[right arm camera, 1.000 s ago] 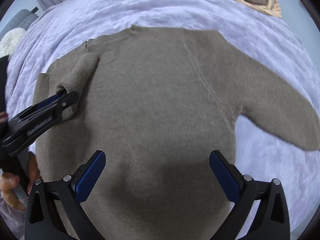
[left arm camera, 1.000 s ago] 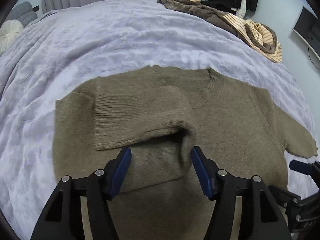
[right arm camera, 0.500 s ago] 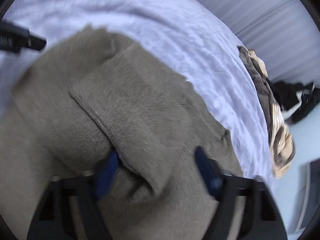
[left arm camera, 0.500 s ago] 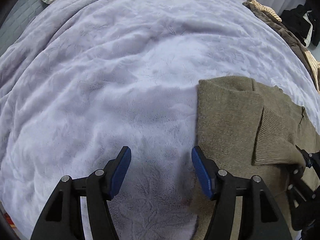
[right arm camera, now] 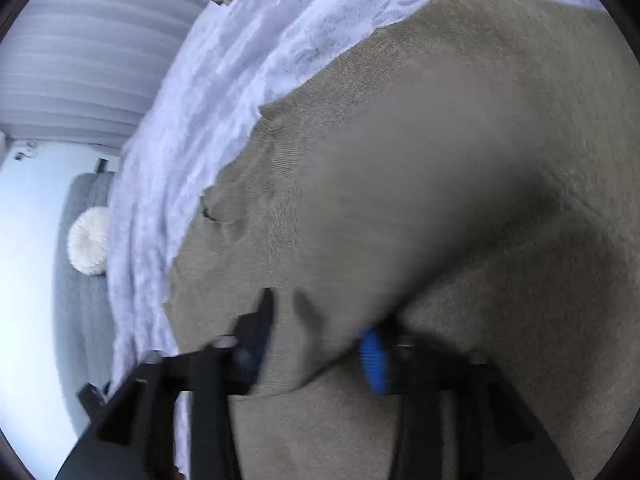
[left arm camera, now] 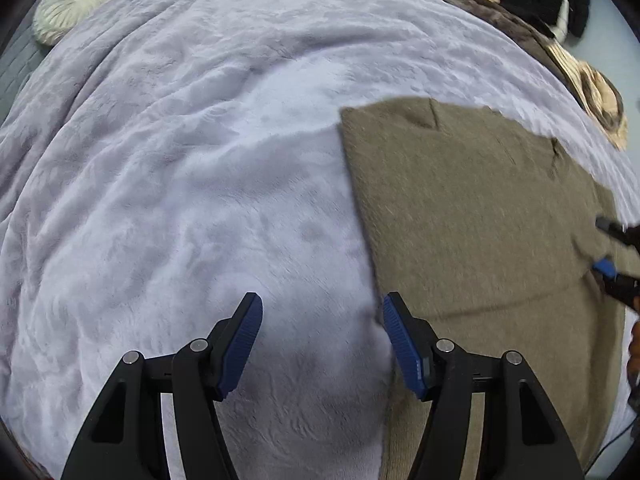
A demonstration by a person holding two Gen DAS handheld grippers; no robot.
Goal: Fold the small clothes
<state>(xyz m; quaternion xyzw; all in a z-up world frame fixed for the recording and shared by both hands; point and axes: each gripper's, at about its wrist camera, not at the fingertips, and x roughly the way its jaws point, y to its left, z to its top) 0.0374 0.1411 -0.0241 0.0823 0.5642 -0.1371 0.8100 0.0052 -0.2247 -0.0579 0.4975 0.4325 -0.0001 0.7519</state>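
An olive-brown knit sweater [left arm camera: 472,216] lies flat on a lavender plush blanket [left arm camera: 180,184], on the right of the left wrist view. My left gripper [left arm camera: 322,340] is open and empty, over bare blanket just left of the sweater's straight side edge. My right gripper [left arm camera: 608,256] shows at the far right edge there, on the sweater. In the right wrist view, which is blurred, the right gripper [right arm camera: 320,340] has a folded-over flap of the sweater [right arm camera: 400,168] between its blue pads [right arm camera: 372,360], which stand apart.
A pile of brown, striped and black clothes [left arm camera: 560,32] lies at the blanket's far right edge. A round cream cushion [left arm camera: 68,4] sits on a grey seat at the far left. Curtains [right arm camera: 100,40] hang behind the bed.
My left gripper has let go of the folded sleeve and swung left off the sweater onto bare blanket. My right gripper has moved onto the sweater and has a flap of it between its pads.
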